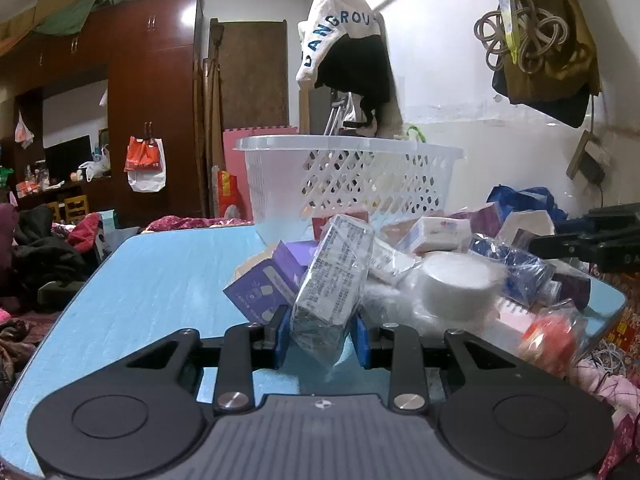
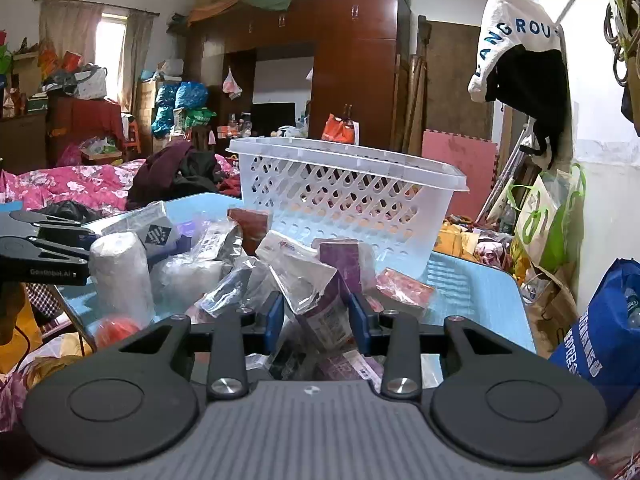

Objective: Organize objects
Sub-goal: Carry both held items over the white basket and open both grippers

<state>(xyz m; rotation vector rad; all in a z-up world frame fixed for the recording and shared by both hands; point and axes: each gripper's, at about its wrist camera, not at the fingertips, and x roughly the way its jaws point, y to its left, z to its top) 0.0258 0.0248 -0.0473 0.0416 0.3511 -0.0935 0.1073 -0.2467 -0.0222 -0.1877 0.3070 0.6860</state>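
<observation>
My left tongs [image 1: 320, 334] pinched a wrapped box [image 1: 332, 276] at the pile's near edge, its lower end blurred in plastic. My right tongs [image 2: 316, 320] clamped a purple packet [image 2: 320, 312], half-buried. The basket [image 1: 280, 184] stood behind on the table [image 1: 152, 280].

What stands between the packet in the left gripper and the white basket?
Some of the pile does: a purple box and other packets lie on the table between the packet, clamped in the left gripper, and the basket. Above them nothing shows.
</observation>
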